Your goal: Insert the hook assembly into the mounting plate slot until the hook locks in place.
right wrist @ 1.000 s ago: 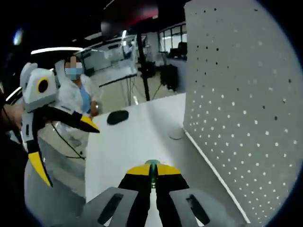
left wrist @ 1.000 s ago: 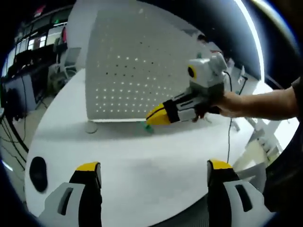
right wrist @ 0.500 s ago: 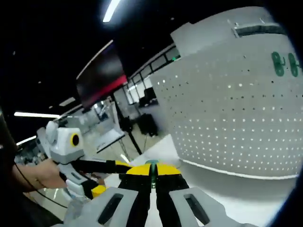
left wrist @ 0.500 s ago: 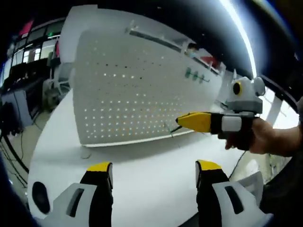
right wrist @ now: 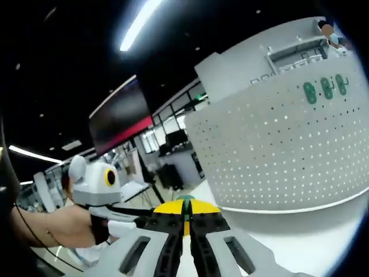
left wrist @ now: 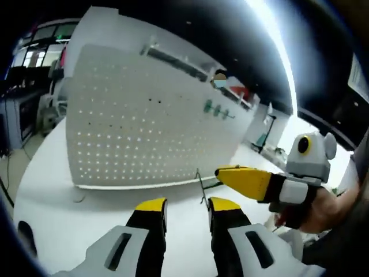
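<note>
- The white table (left wrist: 52, 202) is the biggest thing. It carries the board, and a bare part of it shows also in the right gripper view (right wrist: 300, 242).
- The mounting plate (left wrist: 144, 127) is a large white perforated board. It stands upright on the table, and rows of small holes cover its face. In the right gripper view (right wrist: 277, 156) it rises behind the jaws. Three small green pieces (left wrist: 216, 109) sit on its upper part, near one edge; they are too small to tell more.
- The left gripper (left wrist: 187, 210) has yellow tips on black fingers. Its jaws stand only a narrow gap apart, and nothing is between them. In the right gripper view the left gripper (right wrist: 109, 202) comes in from the left, with a hand (right wrist: 66, 225) around its grip.
- The right gripper (right wrist: 185, 214) has its jaws pressed together on the hook assembly, with no gap visible between the yellow tips. In the left gripper view the right gripper (left wrist: 245, 180) enters from the right, and its yellow tip points toward the lower edge of the plate. A hand (left wrist: 314, 210) holds it.
- The hook assembly (left wrist: 202, 183) is a thin wire piece. It sticks out from the tip of the right gripper, in the air just in front of the lower part of the plate and above the table. I cannot tell whether it touches the plate. In the right gripper view only a small green end (right wrist: 185, 199) shows between the closed tips.
</note>
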